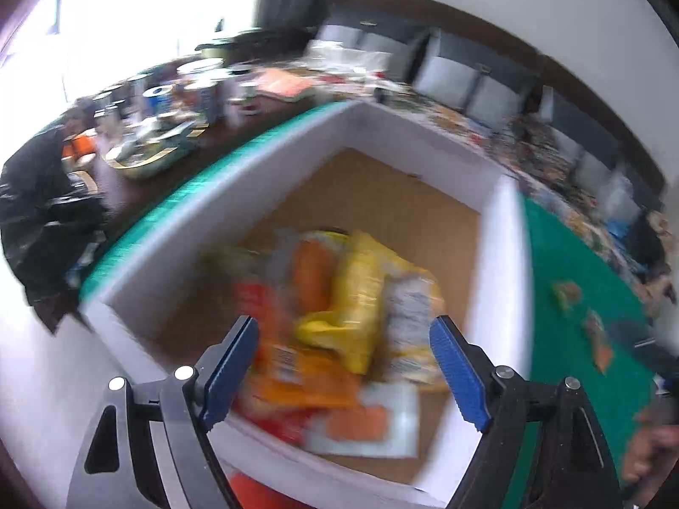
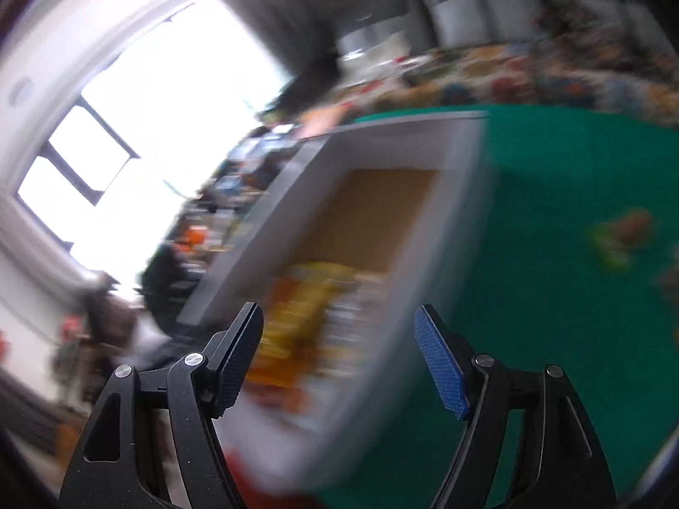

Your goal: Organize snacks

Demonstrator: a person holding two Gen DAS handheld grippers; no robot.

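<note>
Both grippers spread, tilted over box

Yellow, orange snack packets piled in white box; two pkts on green mat

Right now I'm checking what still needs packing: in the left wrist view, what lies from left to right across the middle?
Dark brown cluttered table → white box holding snack packets → green mat → two loose snack packets.
</note>
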